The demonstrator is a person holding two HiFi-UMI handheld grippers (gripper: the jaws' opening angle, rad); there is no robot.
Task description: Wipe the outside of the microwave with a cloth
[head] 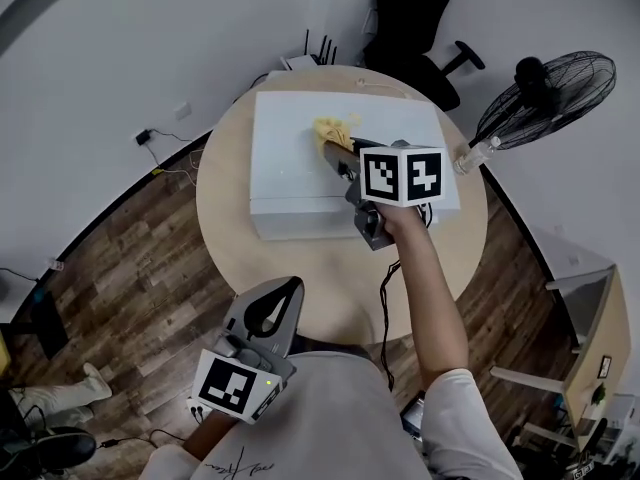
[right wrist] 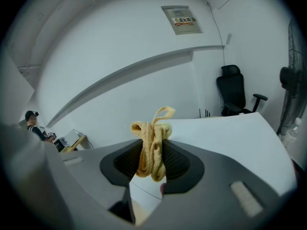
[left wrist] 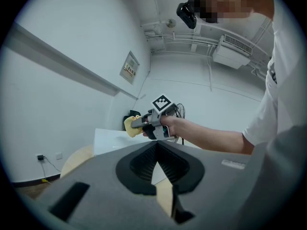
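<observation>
The white microwave (head: pixel 290 168) stands on a round wooden table (head: pixel 330 278). My right gripper (head: pixel 340 151) is shut on a bunched yellow cloth (head: pixel 335 130) and holds it over the back middle of the microwave's top. I cannot tell whether the cloth touches the top. In the right gripper view the cloth (right wrist: pixel 153 128) is pinched between the jaws of my right gripper (right wrist: pixel 152 150), with the white top (right wrist: pixel 230 138) beyond. My left gripper (head: pixel 277 303) hangs shut and empty near my body, off the table's front edge. Its view shows the cloth (left wrist: pixel 131 124) and microwave (left wrist: pixel 110 140).
A black office chair (head: pixel 415 18) and a floor fan (head: pixel 548 93) stand behind the table. A plastic bottle (head: pixel 476 156) sits at the table's right edge. A black cable (head: pixel 385 303) runs down from the microwave's front. Shoes (head: pixel 60 393) lie on the wooden floor at left.
</observation>
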